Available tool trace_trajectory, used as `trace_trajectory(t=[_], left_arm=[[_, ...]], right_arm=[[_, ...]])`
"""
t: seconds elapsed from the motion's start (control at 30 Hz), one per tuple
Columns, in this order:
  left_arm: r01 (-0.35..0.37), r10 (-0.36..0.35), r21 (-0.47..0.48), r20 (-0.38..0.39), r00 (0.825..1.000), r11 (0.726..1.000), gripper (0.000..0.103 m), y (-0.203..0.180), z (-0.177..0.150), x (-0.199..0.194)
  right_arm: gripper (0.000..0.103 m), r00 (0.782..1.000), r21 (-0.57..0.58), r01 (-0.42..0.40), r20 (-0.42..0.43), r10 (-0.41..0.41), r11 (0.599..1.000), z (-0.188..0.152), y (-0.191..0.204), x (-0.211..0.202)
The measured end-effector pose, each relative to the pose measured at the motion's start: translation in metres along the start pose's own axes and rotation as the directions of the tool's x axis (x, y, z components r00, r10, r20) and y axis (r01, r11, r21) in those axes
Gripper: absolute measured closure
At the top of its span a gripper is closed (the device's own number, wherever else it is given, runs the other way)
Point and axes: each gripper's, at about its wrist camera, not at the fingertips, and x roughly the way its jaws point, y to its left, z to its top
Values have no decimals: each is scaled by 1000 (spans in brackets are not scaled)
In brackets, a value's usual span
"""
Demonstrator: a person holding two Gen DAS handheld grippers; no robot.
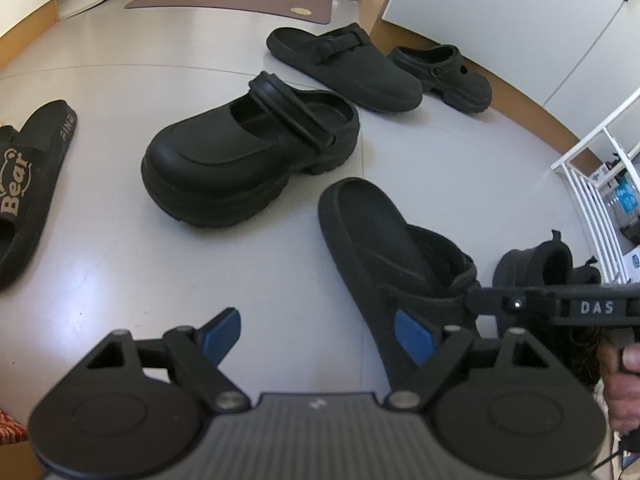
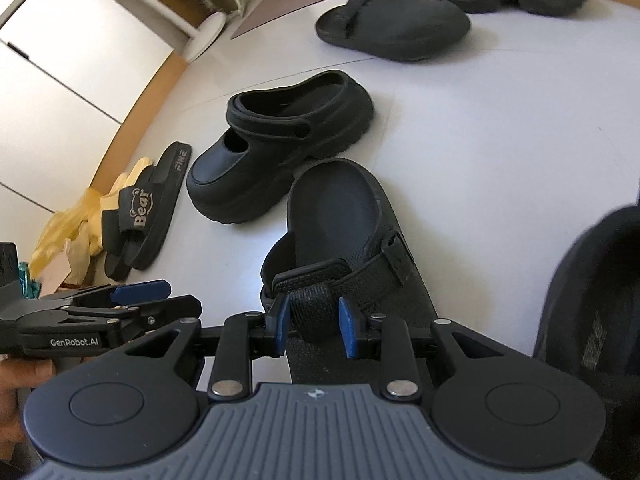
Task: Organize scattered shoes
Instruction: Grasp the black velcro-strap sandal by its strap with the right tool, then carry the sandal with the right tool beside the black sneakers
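Observation:
A black flat clog (image 2: 340, 208) with a buckled strap lies just ahead of me on the pale floor. My right gripper (image 2: 314, 322) is shut on the fold of that strap, a blue pad on each side. The same clog (image 1: 384, 240) shows in the left wrist view, with the right gripper (image 1: 476, 300) reaching in from the right. My left gripper (image 1: 316, 334) hangs open beside the clog's toe end with nothing between its fingers. From the right wrist view the left gripper (image 2: 168, 296) is low at the left. The matching flat clog (image 1: 344, 68) lies farther off.
A chunky black clog (image 1: 248, 152) stands in the middle, its mate (image 1: 444, 76) by the far wall. A "Bear" slide (image 1: 28, 184) lies left, near yellow bags (image 2: 80, 220). A dark sneaker (image 1: 540, 264) sits right, by a white rack (image 1: 600, 200). A brown mat (image 1: 232, 0) lies far back.

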Motion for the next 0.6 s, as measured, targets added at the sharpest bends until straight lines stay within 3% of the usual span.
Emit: trace_trajectory(t=[0.1, 0.33, 0.4, 0.47, 0.57, 0.6], left_arm=[[5, -5, 2, 1, 1000, 1000, 17, -3, 0, 0], [9, -9, 9, 1, 1000, 1000, 17, -7, 0, 1], [5, -5, 7, 1, 1000, 1000, 17, -6, 0, 2], [2, -2, 5, 1, 1000, 1000, 17, -6, 0, 2], [0, 0, 7, 1, 1000, 1000, 17, -7, 0, 2], [1, -1, 8, 1, 1000, 1000, 17, -7, -1, 2]], right_arm=[[74, 1000, 30, 11, 10, -11, 999, -5, -3, -5], [72, 998, -89, 61, 22, -59, 994, -13, 7, -7], [62, 996, -150, 81, 43, -76, 985, -14, 12, -7], [37, 993, -218, 107, 68, -94, 970, -14, 18, -6], [18, 992, -276, 125, 63, -112, 953, -13, 20, 1], [16, 991, -292, 132, 63, -119, 947, -13, 20, 3]])
